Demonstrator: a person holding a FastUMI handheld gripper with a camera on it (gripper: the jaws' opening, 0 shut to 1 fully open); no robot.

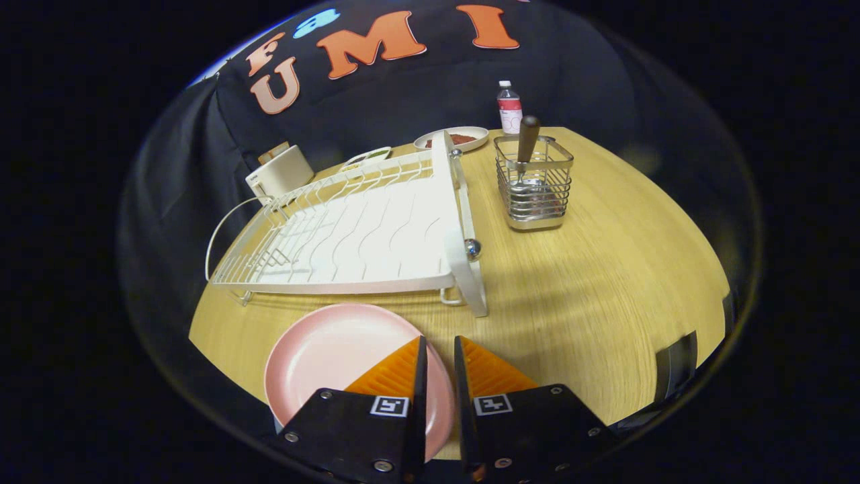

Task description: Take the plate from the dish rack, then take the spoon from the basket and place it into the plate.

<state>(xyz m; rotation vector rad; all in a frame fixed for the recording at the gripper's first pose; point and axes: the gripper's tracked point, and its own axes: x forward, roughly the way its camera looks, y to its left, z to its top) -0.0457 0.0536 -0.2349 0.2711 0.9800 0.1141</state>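
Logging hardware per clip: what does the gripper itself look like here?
The gripper has two wedge-shaped fingers with ribbed faces, mounted on black angular blocks fastened by silver screws. Each block carries a small square black-and-white marker near its inner edge.

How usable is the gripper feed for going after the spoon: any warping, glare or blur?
Gripper view: fisheye bows the table edge and dish rack; the basket and the handle in it look sharp; soft sheen on the wood, shadow under the rack; gripper nearly closed at the pink plate rim.

Matt wood-grain table [591, 282], shiny wire basket [534, 185], smooth plate [329, 356].
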